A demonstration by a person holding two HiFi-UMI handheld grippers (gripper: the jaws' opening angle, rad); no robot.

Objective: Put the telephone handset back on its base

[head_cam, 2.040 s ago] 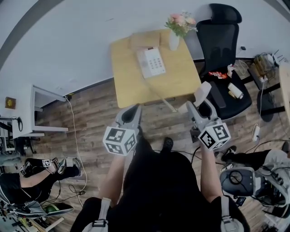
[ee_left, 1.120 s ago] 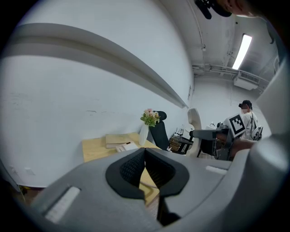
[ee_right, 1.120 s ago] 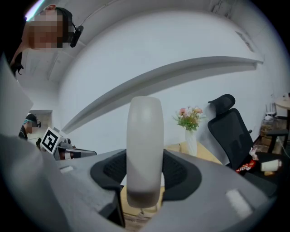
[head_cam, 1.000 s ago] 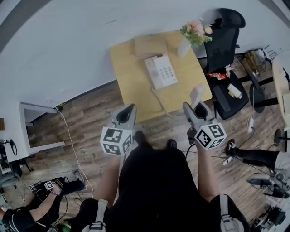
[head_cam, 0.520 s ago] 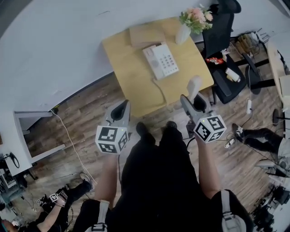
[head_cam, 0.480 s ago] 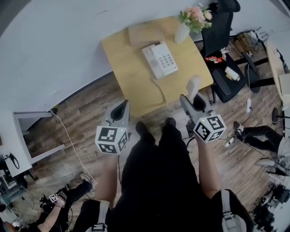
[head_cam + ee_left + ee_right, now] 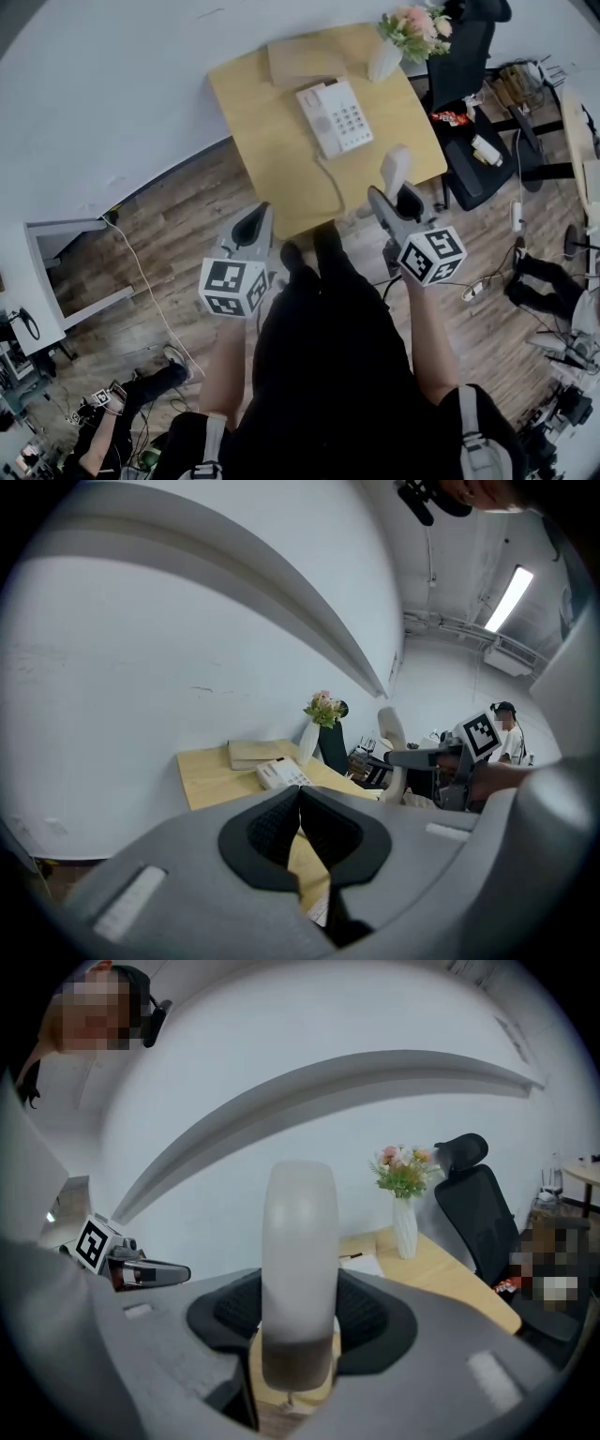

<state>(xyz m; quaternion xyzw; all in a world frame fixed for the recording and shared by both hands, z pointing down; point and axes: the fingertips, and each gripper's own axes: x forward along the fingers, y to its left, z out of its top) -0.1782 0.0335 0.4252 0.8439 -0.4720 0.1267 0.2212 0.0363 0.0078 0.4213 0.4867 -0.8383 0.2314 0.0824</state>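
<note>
Right tool (image 7: 392, 199), pinching the lower end of the telephone handset (image 7: 395, 167); the right gripper view shows the pale handset clamped between the two dark pads and rising out of the jaws, its long axis in line with the tool. The handset hangs in the air over the near right edge of the table (image 7: 272, 164), touching nothing but the tool. A cord (image 7: 330, 187) runs across the tabletop from the base (image 7: 336, 117) toward it.

The base lies flat on the far half of the table, ahead of the right tool and to its left, well apart from the handset. The keypad fills its right part; the empty cradle appears to be the strip along its left side, running away from the person.

Left tool (image 7: 249, 228), jaws pressed together on nothing, hangs off the near left edge of the table, farther from the base than the right tool.

Judgement: the coming move turns on carrying the handset forward and leftward, then tipping its long axis down level to match the cradle strip.
</note>
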